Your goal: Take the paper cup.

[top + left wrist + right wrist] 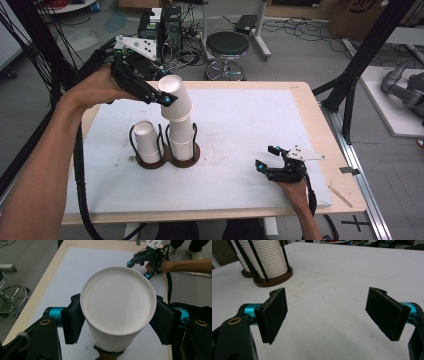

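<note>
A wooden worktop (310, 107) is seen, most of it covered by a white, slightly scuffed mat (240, 135). Towards the left edge of the mat, about midway between its front and back, a dark holder (169, 159) with two round bases and thin black upright rods is set. Each ring of rods is filled with a stack of white paper cups (181, 137), whose rims are read as fine ridges in the right gripper view.

Above the right-hand stack, one paper cup (173, 97) is gripped across its upper wall, just under the rim, by the left gripper (162, 95); its black padded jaws are pressed on both sides of it. The cup is smooth, matt and tapered. It is tilted, with the mouth turned up and towards the back-left and the narrow base lowered onto the stack's top, so its long axis is not yet in line with the stack. Whether the base is already lodged inside the top cup cannot be told.

The right gripper (272, 161) is rested near the front right corner of the mat, well apart from the holder, its jaws spread wide with nothing between them. The left hand is therefore judged the nearer one for the coming move.
</note>
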Demonstrator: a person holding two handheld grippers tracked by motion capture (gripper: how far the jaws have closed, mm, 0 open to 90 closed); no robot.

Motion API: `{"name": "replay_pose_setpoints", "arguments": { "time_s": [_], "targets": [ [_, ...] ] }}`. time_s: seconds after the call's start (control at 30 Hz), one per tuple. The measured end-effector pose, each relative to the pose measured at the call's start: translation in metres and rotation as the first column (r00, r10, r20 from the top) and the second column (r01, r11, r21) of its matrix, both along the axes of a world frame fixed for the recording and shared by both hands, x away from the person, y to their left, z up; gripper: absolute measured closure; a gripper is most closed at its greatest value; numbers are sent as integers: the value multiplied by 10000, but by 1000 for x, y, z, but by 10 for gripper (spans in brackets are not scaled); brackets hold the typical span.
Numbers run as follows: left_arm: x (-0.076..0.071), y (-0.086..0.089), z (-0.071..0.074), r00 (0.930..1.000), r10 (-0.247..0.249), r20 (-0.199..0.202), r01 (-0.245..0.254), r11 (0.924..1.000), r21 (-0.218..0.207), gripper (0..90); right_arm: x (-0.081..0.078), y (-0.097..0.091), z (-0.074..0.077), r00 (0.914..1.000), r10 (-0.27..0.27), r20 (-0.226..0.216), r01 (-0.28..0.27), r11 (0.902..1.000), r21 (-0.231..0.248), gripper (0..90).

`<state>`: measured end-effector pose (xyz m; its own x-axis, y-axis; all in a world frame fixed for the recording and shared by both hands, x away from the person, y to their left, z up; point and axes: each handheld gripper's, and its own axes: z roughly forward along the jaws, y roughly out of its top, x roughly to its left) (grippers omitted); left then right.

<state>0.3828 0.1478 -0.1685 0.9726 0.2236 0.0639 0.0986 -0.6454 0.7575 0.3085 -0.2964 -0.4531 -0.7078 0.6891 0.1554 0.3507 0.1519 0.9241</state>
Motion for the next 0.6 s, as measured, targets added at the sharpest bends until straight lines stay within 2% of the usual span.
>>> {"name": "replay_pose_setpoints", "arguments": {
  "time_s": [0.3,0.6],
  "targets": [
    [-16,-4,3,9997,-173,190,177,9997,-169,333,0,0,0,10000,15,26,-15,10000,-2,182],
    [-33,-8,-8,9990,-349,273,353,9993,-158,333,0,0,0,10000,15,45,-15,10000,29,182]
  ]
}}
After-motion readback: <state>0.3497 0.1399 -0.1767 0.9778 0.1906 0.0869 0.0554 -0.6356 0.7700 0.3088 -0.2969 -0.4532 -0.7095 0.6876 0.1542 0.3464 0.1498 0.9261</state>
